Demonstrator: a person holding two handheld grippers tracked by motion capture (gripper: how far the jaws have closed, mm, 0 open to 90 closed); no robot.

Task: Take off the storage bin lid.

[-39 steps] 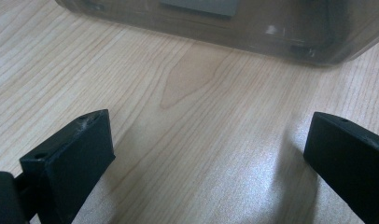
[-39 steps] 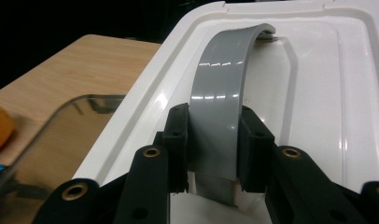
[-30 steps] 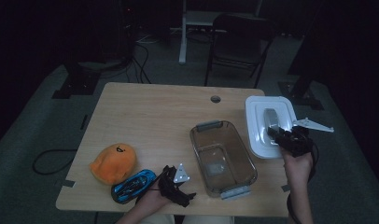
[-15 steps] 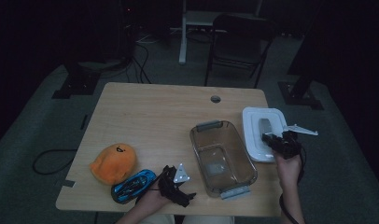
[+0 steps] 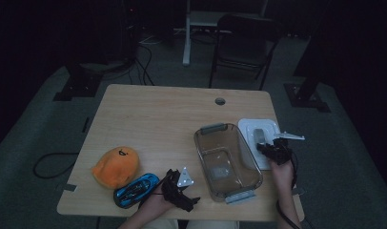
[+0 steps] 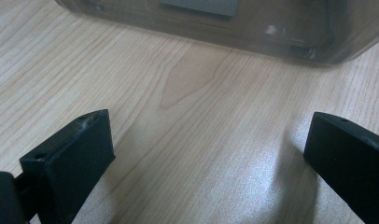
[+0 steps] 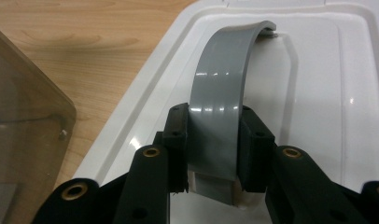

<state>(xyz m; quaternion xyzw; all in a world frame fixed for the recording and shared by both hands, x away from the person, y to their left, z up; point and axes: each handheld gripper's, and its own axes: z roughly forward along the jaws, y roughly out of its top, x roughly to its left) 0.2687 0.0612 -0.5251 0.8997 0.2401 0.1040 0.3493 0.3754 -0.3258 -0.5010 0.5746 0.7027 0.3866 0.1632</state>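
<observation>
A clear plastic box (image 5: 227, 160) with grey end latches sits near the table's front right. Just right of it lies its white lid (image 5: 258, 139) with a grey arched handle (image 7: 225, 84). My right gripper (image 7: 214, 140) is shut on the near end of that handle, and in the high view it sits at the lid's front edge (image 5: 272, 150). My left gripper (image 5: 186, 190) rests low on the wood in front of the box, open, with bare table between its fingers (image 6: 71, 156). The box's wall (image 6: 234, 23) shows just ahead of it.
An orange plush toy (image 5: 116, 166) and a blue toy car (image 5: 136, 189) lie at the table's front left. A cable hole (image 5: 220, 101) is near the table's far edge. A chair (image 5: 241, 40) and stand legs are on the floor behind.
My right gripper has pulled the white lid toward the person and leftward, closer to the clear box. The left gripper has stayed put.
</observation>
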